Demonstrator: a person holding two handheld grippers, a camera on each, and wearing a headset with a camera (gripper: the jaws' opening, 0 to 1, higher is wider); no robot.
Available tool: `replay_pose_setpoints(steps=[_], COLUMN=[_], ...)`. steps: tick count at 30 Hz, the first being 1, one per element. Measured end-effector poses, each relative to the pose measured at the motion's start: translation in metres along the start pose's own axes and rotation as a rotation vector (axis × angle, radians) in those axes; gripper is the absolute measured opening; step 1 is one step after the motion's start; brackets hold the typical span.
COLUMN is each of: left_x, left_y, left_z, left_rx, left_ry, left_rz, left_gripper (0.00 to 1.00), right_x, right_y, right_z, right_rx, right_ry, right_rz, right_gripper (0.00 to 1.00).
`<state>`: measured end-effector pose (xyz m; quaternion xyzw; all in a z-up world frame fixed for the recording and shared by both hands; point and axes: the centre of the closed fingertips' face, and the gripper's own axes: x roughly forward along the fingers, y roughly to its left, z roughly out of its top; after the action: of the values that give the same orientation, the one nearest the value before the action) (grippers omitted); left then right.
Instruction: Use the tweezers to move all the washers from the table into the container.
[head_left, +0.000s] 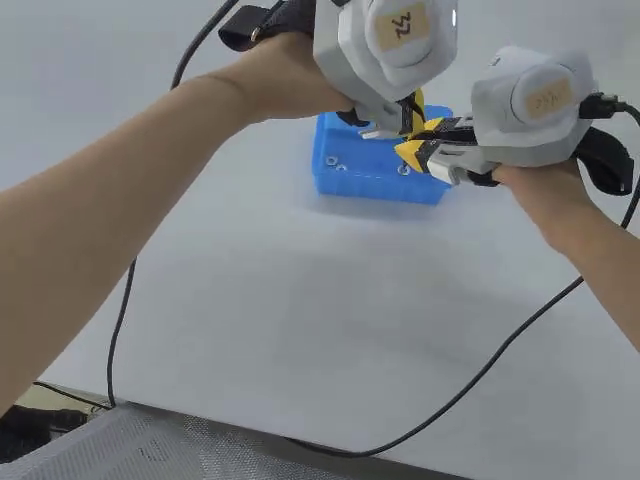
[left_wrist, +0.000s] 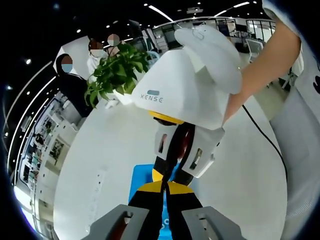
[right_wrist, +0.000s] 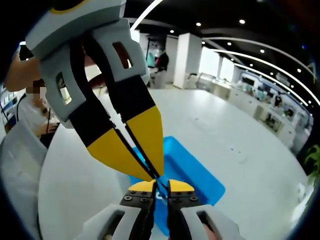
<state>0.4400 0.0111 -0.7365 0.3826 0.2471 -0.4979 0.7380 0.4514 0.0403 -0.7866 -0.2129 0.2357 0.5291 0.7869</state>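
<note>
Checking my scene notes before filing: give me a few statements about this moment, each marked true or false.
1. The container is red. False: it is blue.
2. Washers lie inside the container. True.
3. The left gripper and right gripper are far apart. False: their tips nearly meet over the container.
4. Thin tweezers sit between the left gripper's jaws. True.
5. A leafy plant shows in the left gripper view's background. True.

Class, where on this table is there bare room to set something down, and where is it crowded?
Free: the wide table stretch on the person's side of the blue container, between the left forearm and the looping cable. Crowded: over the container, where the left gripper and right gripper meet.
</note>
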Motion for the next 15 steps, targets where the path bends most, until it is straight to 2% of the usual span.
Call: replay_pose_setpoints(steps=[3, 10, 15], left_x=[0.005, 0.017, 0.015], left_y=[0.001, 0.001, 0.0], left_z=[-0.003, -0.012, -0.01], left_rx=[-0.01, -0.033, -0.036], left_ry=[0.006, 0.016, 0.007], left_rz=[-0.008, -0.025, -0.021], left_gripper=[0.0, 0.0, 0.0], right_x=[0.003, 0.007, 0.008], right_y=[-0.001, -0.003, -0.004], right_z=[-0.004, -0.014, -0.014], right_rx=[0.026, 0.029, 0.047], right_ry=[0.002, 0.033, 0.025], right_rz=[0.007, 0.01, 0.014], right_gripper=[0.04, 0.04, 0.04])
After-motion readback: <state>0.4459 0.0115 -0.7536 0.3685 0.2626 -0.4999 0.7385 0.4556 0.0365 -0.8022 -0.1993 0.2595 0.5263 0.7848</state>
